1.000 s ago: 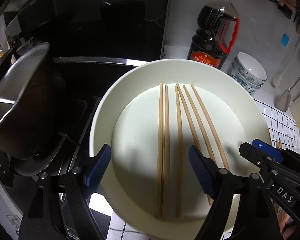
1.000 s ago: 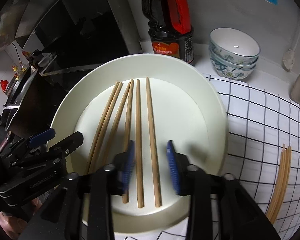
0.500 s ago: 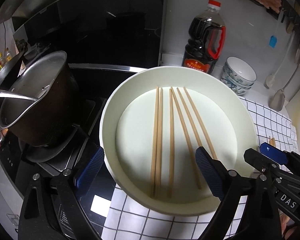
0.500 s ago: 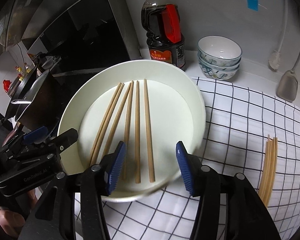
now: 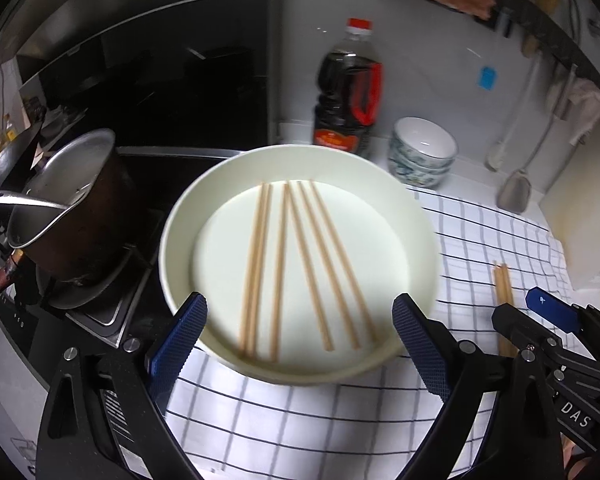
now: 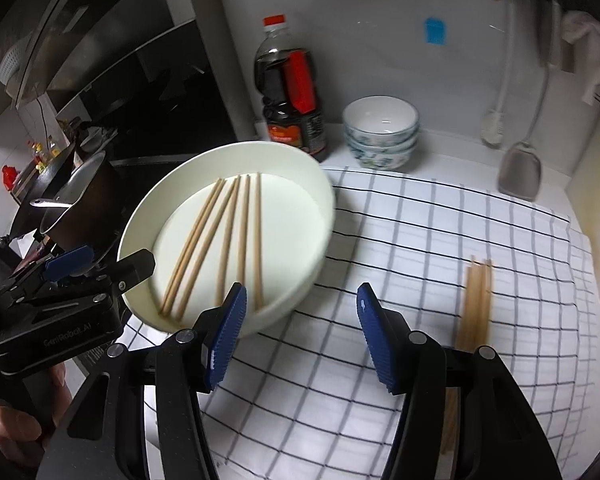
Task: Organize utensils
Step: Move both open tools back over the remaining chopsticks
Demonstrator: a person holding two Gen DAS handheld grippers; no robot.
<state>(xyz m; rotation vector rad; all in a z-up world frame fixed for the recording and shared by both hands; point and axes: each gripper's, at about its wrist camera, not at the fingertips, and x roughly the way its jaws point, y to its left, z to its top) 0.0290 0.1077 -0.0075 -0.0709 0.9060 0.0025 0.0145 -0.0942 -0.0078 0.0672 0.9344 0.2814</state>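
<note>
A cream round plate (image 5: pixel 416 236) (image 6: pixel 300 184) rests on the checked cloth's left end, holding several wooden chopsticks (image 5: pixel 284 268) (image 6: pixel 228 236) side by side. A second bundle of chopsticks (image 6: pixel 476 300) (image 5: pixel 502 292) lies on the cloth to the right. My left gripper (image 5: pixel 300 344) is open and empty, its blue pads just short of the plate's near rim. My right gripper (image 6: pixel 300 336) is open and empty, over the cloth between plate and bundle. Each gripper shows at the other view's edge.
A metal pot (image 5: pixel 68 204) sits on the black stove left of the plate. A soy sauce bottle (image 5: pixel 350 92) (image 6: pixel 290 92) and stacked bowls (image 5: pixel 422 152) (image 6: pixel 380 132) stand at the back wall. A spatula (image 6: pixel 518 172) and ladle hang at right. The checked cloth (image 6: pixel 440 240) covers the counter.
Both grippers have pulled back and risen from the plate. The right gripper's jaws have widened and moved right, off the plate and over the cloth. The chopsticks stay on the plate.
</note>
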